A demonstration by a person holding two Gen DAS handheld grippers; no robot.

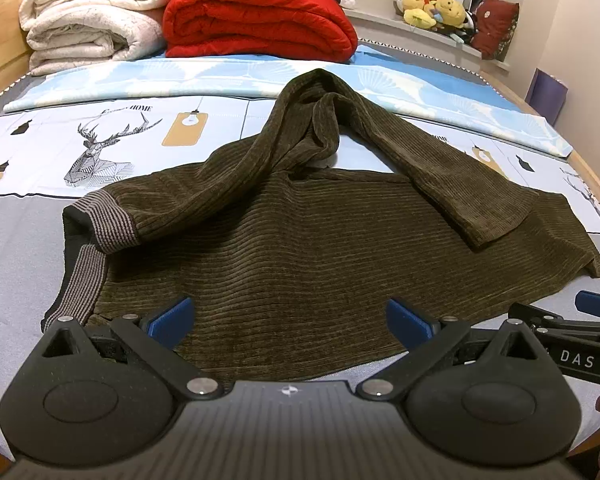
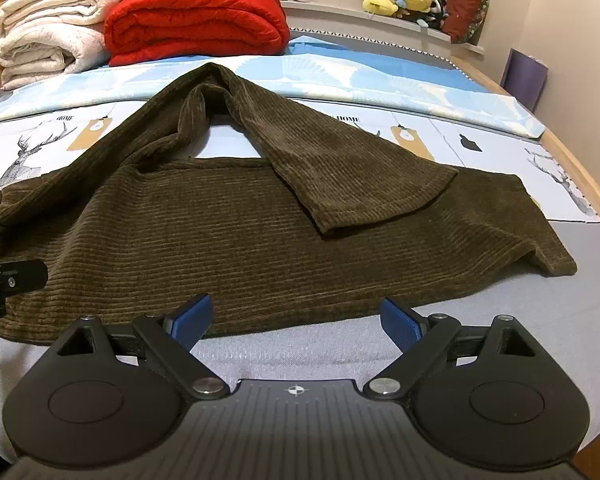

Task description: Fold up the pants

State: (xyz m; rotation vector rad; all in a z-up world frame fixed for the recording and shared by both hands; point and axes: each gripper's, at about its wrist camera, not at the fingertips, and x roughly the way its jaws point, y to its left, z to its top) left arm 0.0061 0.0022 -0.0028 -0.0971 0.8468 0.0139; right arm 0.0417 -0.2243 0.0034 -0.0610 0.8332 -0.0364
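Observation:
Dark olive corduroy pants (image 1: 300,248) lie spread across the bed, with a striped grey waistband (image 1: 112,224) at the left. One leg is looped back over the other, its hem (image 2: 380,208) resting on the lower leg. My left gripper (image 1: 288,320) hovers open over the near edge of the fabric, nothing between its blue pads. My right gripper (image 2: 296,320) is open too, just short of the near edge (image 2: 300,316) of the pants. The right gripper's tip shows at the far right of the left wrist view (image 1: 596,306). The left gripper's tip shows at the left edge of the right wrist view (image 2: 16,276).
The bed (image 1: 20,264) has a grey and light-blue printed sheet. Folded white blankets (image 1: 92,20) and a red quilt (image 1: 260,20) are stacked at the far side. Plush toys (image 1: 432,4) sit on a window ledge. A wooden bed rim (image 2: 580,184) runs along the right.

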